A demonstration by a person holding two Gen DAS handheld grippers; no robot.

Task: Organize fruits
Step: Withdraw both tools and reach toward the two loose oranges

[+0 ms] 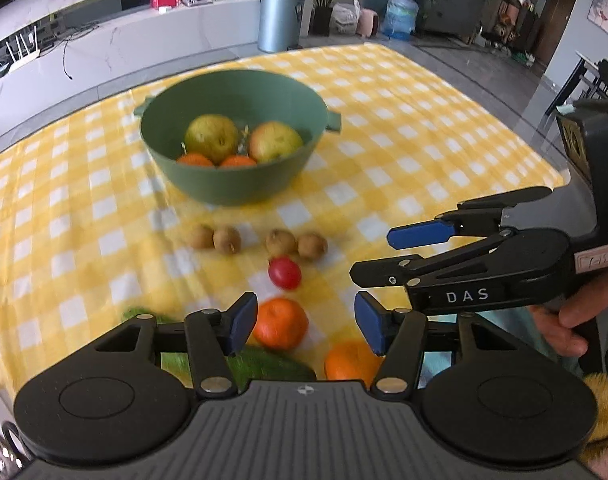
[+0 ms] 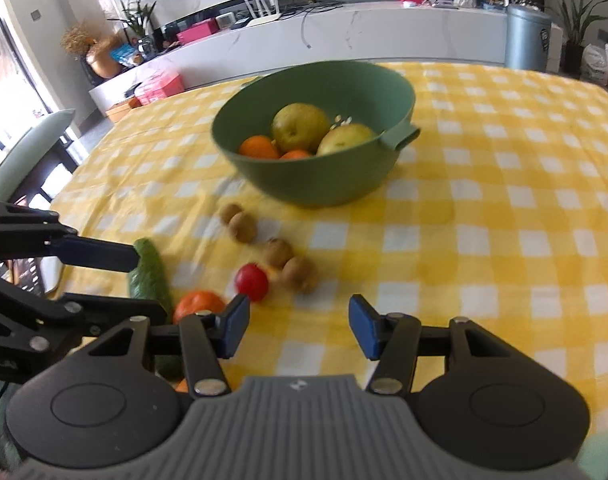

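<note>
A green bowl [image 1: 231,76] [image 2: 316,68] on the yellow checked cloth holds two yellow-green pears and two oranges. In front of it lie several small brown fruits [image 1: 227,239] [image 2: 243,226], a red tomato [image 1: 284,273] [image 2: 251,282], two oranges [image 1: 279,324] [image 1: 352,362] and a cucumber [image 1: 271,364] [image 2: 147,272]. My left gripper [image 1: 306,326] [image 2: 149,282] is open, hovering over the nearer-left orange [image 2: 197,304] without touching it. My right gripper [image 2: 299,330] [image 1: 384,254] is open and empty, above bare cloth right of the tomato.
A person's hand [image 1: 564,320] holds the right gripper's handle. The two grippers are close, side by side. Beyond the table stand a grey bin [image 1: 281,18] [image 2: 528,36], a water bottle [image 1: 400,16] and a white counter [image 2: 344,36]. A chair [image 2: 31,148] stands at the table's left edge.
</note>
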